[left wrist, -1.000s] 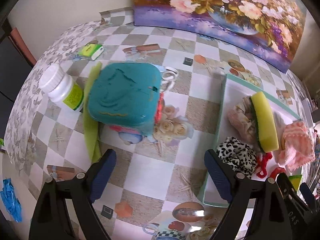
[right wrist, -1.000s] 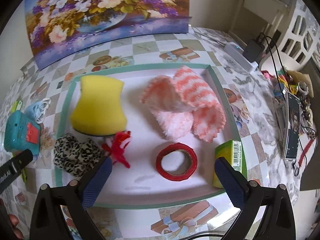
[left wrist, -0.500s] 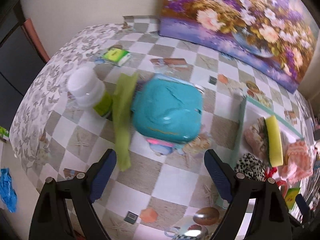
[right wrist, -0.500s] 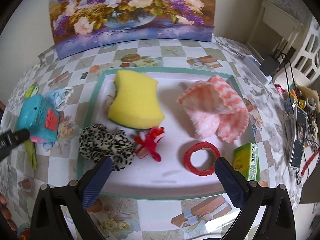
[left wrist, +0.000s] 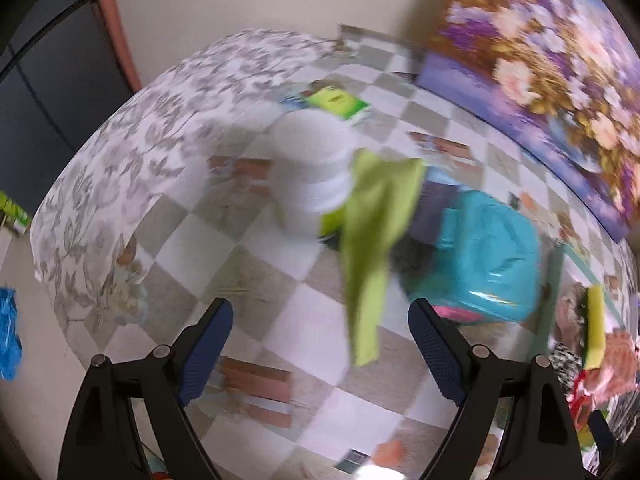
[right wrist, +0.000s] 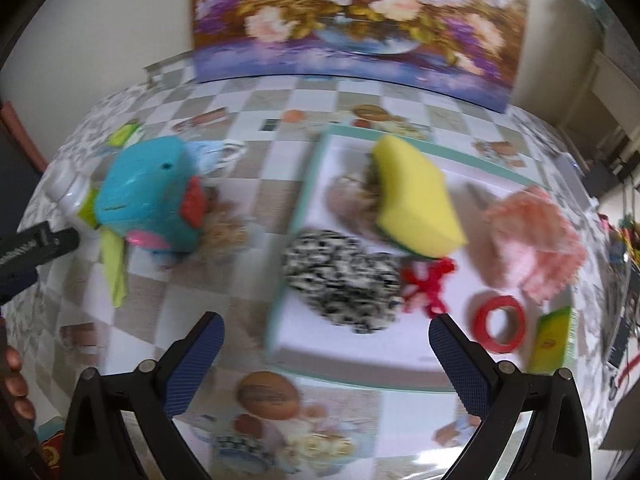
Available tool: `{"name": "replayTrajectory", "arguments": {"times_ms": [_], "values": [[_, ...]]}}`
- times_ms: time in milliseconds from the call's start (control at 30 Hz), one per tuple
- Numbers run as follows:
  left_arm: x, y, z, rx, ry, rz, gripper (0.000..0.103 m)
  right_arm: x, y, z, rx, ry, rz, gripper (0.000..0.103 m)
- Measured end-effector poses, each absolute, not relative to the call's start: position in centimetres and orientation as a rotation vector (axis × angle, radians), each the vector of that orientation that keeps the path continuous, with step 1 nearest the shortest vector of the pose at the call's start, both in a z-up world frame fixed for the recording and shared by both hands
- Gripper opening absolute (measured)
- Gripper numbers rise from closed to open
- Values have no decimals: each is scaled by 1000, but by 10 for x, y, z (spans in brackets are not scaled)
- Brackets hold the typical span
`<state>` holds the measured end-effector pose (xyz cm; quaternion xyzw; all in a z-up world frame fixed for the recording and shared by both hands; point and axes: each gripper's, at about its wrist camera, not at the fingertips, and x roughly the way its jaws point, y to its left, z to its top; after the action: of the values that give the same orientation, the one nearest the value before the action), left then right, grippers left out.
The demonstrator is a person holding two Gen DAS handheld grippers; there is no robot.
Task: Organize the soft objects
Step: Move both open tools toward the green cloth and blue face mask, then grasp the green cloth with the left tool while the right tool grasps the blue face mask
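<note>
A green cloth (left wrist: 370, 248) lies on the checked tablecloth between a white bottle (left wrist: 310, 172) and a teal toy (left wrist: 480, 258). My left gripper (left wrist: 320, 344) is open and empty, just in front of the cloth. The tray (right wrist: 298, 216) holds a yellow sponge (right wrist: 416, 200), a leopard-print scrunchie (right wrist: 344, 280), a pink knitted piece (right wrist: 532, 240), a red bow (right wrist: 430, 284) and a red tape roll (right wrist: 498, 322). My right gripper (right wrist: 326, 354) is open and empty, over the tray's front left corner. The cloth (right wrist: 114, 268) and toy (right wrist: 152, 196) also show in the right wrist view.
A flower painting (right wrist: 360, 20) leans on the wall behind. A green box (left wrist: 336, 102) lies behind the bottle. Another green box (right wrist: 552, 338) sits at the tray's right edge. The table edge (left wrist: 56, 248) drops off at the left. Cables and clutter (right wrist: 624, 240) lie at the right.
Both views have swung left and are blurred. The left gripper has moved from facing the teal toy to facing the green cloth and bottle. Both grippers stay open.
</note>
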<state>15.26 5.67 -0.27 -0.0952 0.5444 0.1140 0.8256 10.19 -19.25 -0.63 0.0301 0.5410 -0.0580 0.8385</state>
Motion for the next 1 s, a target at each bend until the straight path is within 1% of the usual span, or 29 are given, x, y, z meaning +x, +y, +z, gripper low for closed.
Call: {"name": "replayTrajectory", "arguments": {"times_ms": [267, 500, 667, 700, 767, 800, 833, 867, 933, 1000], "values": [[150, 91, -28, -305, 1192, 275, 90, 116, -148, -15, 53, 1150, -39, 103], [157, 82, -30, -317, 1189, 212, 90, 121, -131, -19, -30, 1134, -2, 103], [167, 71, -38, -285, 1193, 186, 89, 126, -137, -21, -3, 1134, -7, 103], [168, 70, -40, -279, 1193, 180, 87, 127, -139, -21, -1, 1135, -11, 103], [172, 66, -45, -265, 1201, 157, 76, 128, -141, -21, 1, 1135, -15, 103], [174, 65, -48, -262, 1208, 149, 68, 129, -143, -21, 3, 1133, -15, 103], [177, 63, -52, -264, 1220, 132, 64, 129, -144, -20, 6, 1129, -16, 103], [178, 62, -54, -267, 1225, 118, 62, 130, -146, -19, 10, 1123, -18, 103], [180, 60, -57, -271, 1227, 92, 50, 133, -151, -16, 22, 1109, -19, 103], [183, 58, -59, -273, 1227, 77, 44, 136, -157, -13, 40, 1092, -26, 103]]}}
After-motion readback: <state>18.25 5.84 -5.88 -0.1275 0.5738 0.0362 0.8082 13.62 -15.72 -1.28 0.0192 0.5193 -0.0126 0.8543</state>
